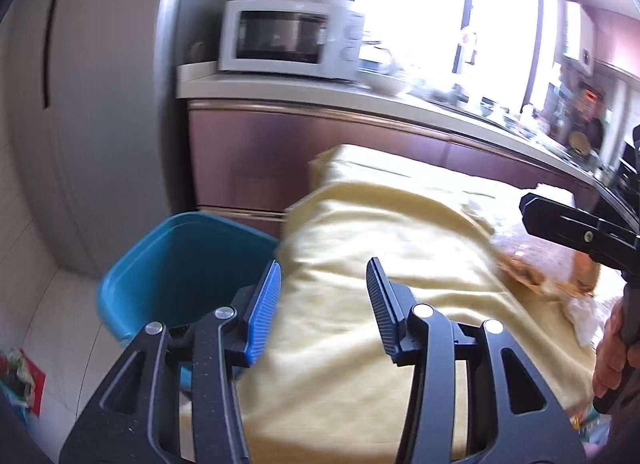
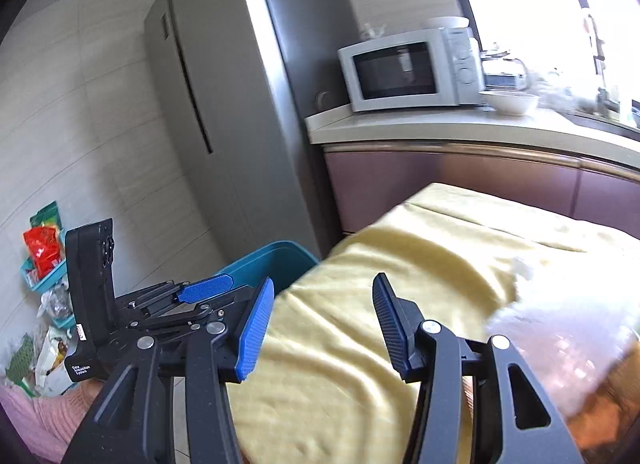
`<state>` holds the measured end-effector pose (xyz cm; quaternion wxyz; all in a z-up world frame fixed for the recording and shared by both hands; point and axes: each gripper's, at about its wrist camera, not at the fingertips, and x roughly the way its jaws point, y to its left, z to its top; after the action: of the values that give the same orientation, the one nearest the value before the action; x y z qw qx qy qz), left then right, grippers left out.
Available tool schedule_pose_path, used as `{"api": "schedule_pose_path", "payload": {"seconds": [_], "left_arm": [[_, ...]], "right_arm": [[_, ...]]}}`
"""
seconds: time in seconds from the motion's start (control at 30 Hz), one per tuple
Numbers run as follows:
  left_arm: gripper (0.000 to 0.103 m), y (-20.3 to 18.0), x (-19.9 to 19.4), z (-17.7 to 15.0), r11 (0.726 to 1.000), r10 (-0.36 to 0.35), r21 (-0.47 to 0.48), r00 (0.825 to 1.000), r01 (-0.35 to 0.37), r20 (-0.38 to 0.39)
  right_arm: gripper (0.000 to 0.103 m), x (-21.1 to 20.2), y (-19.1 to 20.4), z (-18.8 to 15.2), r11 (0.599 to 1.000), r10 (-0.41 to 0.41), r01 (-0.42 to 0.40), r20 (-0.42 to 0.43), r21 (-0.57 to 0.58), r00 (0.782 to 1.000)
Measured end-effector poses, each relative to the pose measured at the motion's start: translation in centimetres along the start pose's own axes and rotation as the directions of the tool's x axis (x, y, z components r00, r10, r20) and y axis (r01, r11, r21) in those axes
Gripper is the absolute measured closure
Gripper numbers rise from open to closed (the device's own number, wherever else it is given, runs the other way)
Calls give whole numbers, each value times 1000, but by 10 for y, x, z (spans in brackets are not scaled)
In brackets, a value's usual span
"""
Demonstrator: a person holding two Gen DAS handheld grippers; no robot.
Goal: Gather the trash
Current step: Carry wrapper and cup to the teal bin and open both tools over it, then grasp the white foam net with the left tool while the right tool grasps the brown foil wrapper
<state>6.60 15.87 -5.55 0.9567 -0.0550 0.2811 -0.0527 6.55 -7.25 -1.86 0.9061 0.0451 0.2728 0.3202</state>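
While both cameras are looking across a table draped in a yellow cloth (image 1: 360, 304), the left gripper (image 1: 324, 296) is hovering with its jaws spread wide and nothing between them; the left blue pad (image 1: 264, 308) is hanging over the teal bin (image 1: 160, 264), which is sitting on the floor just left of and beyond the jaws, against the table's edge; the right gripper (image 2: 320, 320) is likewise standing released, its jaws parted over bare cloth. Only the left wrist view is showing the trash plainly: a crinkled clear wrapper with brown contents (image 1: 548, 264) is lying on the cloth to the right of the left jaws, just under the dark body of the right gripper (image 1: 576, 228), with a hand (image 1: 616, 348) gripping its handle; in the right wrist view that wrapper (image 2: 560, 344) is appearing only as a blur right of the right jaws. Only the right wrist view is showing the left gripper (image 2: 208, 292) from outside, just left of its own jaws and in front of the bin (image 2: 268, 264), plus colourful packets (image 2: 44, 244) far left by the wall. A microwave (image 2: 412, 68) is sitting on the counter well beyond both sets of jaws.
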Motion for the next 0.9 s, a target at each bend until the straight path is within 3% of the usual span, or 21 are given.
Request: {"api": "schedule_pose_path", "payload": {"seconds": [0.2, 0.37, 0.53, 0.63, 0.9], "left_arm": [[55, -74, 4, 2, 985, -129, 113, 992, 130, -9], [44, -132, 6, -2, 956, -211, 203, 977, 211, -23], [43, -183, 13, 0, 924, -268, 274, 963, 268, -38], [39, -210, 22, 4, 908, -290, 303, 956, 290, -48], [35, -251, 39, 7, 888, -283, 357, 956, 290, -74]], "right_arm": [[54, -60, -35, -22, 987, -149, 145, 73, 63, 986], [54, -98, -67, -41, 957, -270, 254, 106, 143, 957], [54, -128, -100, -62, 914, -365, 334, 111, 229, 924], [54, -134, -115, -70, 895, -394, 357, 98, 267, 914], [54, -120, -138, -85, 895, -342, 310, 47, 320, 939]]}}
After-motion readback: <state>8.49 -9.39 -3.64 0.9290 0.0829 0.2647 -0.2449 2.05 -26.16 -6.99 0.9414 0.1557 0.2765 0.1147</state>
